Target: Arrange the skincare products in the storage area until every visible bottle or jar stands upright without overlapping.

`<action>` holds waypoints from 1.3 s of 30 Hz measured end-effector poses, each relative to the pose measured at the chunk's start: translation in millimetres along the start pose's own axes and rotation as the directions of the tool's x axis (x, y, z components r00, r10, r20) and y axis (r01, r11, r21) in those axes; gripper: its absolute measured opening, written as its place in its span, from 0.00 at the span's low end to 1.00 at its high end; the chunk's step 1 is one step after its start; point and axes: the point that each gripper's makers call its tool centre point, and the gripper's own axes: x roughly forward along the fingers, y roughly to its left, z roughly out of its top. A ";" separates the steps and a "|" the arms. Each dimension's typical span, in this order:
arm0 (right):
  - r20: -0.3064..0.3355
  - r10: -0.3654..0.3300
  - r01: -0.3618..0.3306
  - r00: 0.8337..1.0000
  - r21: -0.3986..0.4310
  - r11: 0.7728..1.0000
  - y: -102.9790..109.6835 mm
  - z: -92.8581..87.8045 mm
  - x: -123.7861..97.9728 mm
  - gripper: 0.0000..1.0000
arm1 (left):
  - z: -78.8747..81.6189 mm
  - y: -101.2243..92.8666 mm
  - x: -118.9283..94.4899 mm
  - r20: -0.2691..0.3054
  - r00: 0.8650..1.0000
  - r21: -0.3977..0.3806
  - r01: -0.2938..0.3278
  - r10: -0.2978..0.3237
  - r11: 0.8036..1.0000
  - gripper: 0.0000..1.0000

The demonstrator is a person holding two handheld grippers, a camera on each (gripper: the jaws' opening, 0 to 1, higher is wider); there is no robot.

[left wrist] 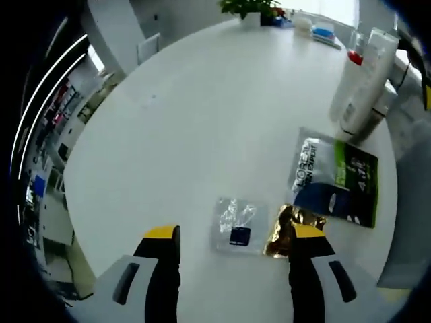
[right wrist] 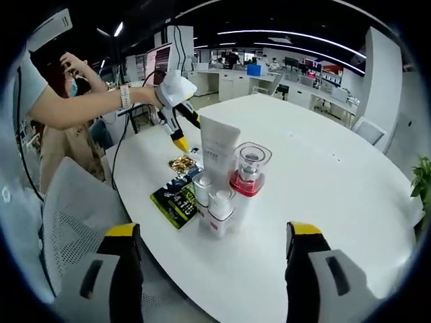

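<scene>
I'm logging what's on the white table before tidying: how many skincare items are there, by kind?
Upright containers, clustered together: 4, a tall white tube, a clear red-based bottle, and two small white pump bottles.
Flat sachets lying on the table: 3, a dark L'Oreal packet, a clear sachet and a gold sachet.
Total: 7.

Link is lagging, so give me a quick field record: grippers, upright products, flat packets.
left gripper: open, above the sachets
right gripper: open, facing the bottles
upright: white tube, red-collared bottle, small white bottles, grouped close together
lying flat: clear sachet, gold sachet, dark packet
surface: white table
</scene>
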 end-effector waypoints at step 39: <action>-0.013 0.017 -0.016 1.000 0.030 0.999 5.6 -6.0 4.2 0.87 | -13.7 0.0 32.7 -0.122 0.983 -0.089 0.128 -0.139 0.988 0.46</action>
